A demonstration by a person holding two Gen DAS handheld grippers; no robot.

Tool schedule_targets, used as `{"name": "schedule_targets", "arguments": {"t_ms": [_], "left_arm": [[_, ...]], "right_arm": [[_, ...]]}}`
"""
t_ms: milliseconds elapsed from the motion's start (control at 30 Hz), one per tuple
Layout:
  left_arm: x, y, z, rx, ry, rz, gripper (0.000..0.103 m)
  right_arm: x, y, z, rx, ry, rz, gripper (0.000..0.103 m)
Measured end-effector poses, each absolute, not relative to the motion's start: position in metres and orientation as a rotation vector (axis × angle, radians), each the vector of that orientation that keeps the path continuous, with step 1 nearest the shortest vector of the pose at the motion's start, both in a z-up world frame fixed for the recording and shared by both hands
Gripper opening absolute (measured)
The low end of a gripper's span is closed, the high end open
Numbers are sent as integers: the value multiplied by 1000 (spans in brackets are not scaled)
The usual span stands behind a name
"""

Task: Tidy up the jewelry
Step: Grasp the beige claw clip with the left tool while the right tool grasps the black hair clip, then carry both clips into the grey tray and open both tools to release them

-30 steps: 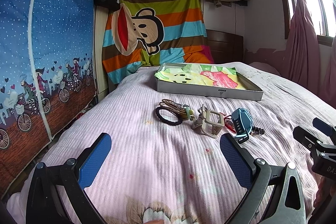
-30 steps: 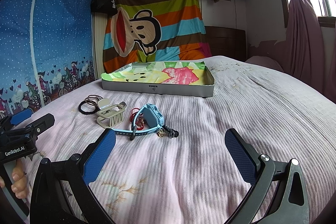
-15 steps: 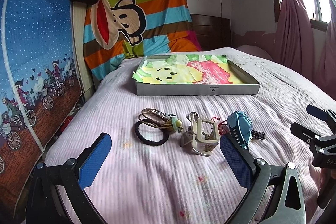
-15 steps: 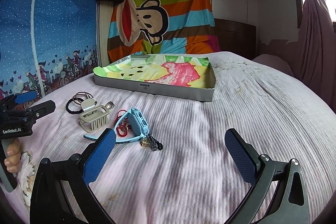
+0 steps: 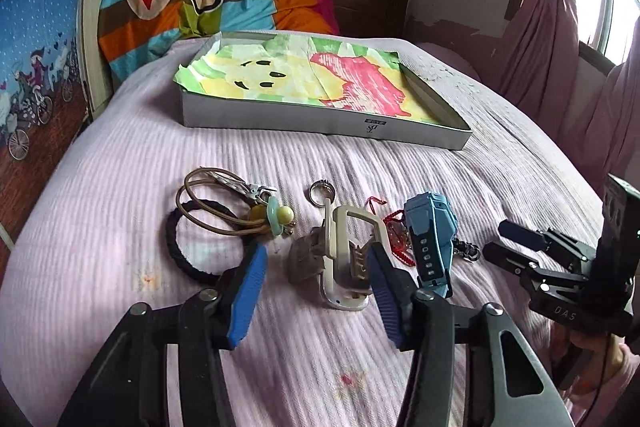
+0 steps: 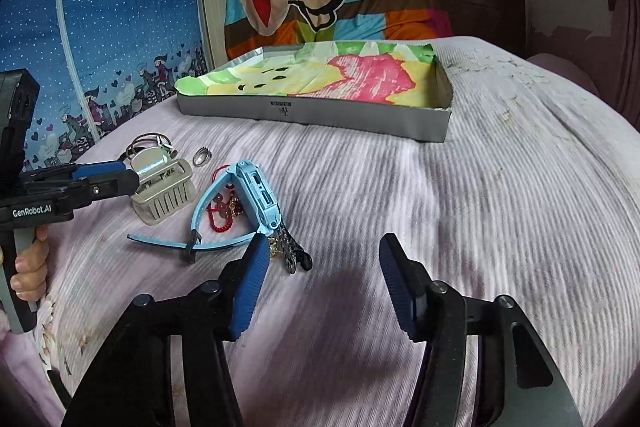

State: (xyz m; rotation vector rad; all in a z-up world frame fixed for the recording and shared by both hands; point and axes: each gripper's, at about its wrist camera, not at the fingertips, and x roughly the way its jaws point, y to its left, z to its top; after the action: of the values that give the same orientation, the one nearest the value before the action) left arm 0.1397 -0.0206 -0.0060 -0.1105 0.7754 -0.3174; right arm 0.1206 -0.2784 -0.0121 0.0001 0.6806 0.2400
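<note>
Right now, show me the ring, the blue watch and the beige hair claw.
ring [image 5: 321, 190], left wrist view, on its metal band.
blue watch [image 5: 429, 227], left wrist view, on the face of its case.
beige hair claw [image 6: 165, 195], right wrist view, on its toothed side.

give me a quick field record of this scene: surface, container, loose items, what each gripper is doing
surface: pink ribbed bedspread
container: shallow grey cardboard box lined with a colourful cartoon paper, nothing else seen inside
loose items: black elastic hair tie, brown cord loops with a green bead, small silver ring, beige plastic claw hair clip, red string bracelet, light blue plastic watch, dark beaded chain
left gripper: open, fingers either side of the claw clip
right gripper: open, over bare bedspread beside the chain
</note>
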Motion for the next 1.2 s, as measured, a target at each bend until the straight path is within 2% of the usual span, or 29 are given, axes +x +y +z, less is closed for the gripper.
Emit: {"name": "schedule_targets", "arguments": {"t_ms": [100, 167, 267, 400, 533, 800, 967, 1200], "left_arm": [[147, -20, -8, -136, 805, -341, 32], [152, -21, -9, -144, 822, -354, 30], [156, -26, -11, -141, 844, -376, 21], [157, -28, -9, -128, 854, -370, 21], [155, -29, -9, -124, 855, -352, 21], [139, -26, -4, -149, 840, -342, 21], [126, -28, 12, -134, 750, -332, 21], [165, -18, 46, -262, 632, -255, 21]], "right_arm": [[128, -275, -20, 2, 724, 261, 38], [132, -270, -25, -4, 751, 277, 37], [134, -265, -29, -21, 777, 291, 37], [136, -258, -31, -44, 795, 292, 30], [134, -261, -31, -38, 807, 295, 15], [111, -268, -23, -33, 768, 279, 12], [95, -280, -8, -8, 690, 250, 12], [128, -281, 24, 72, 579, 246, 12]]}}
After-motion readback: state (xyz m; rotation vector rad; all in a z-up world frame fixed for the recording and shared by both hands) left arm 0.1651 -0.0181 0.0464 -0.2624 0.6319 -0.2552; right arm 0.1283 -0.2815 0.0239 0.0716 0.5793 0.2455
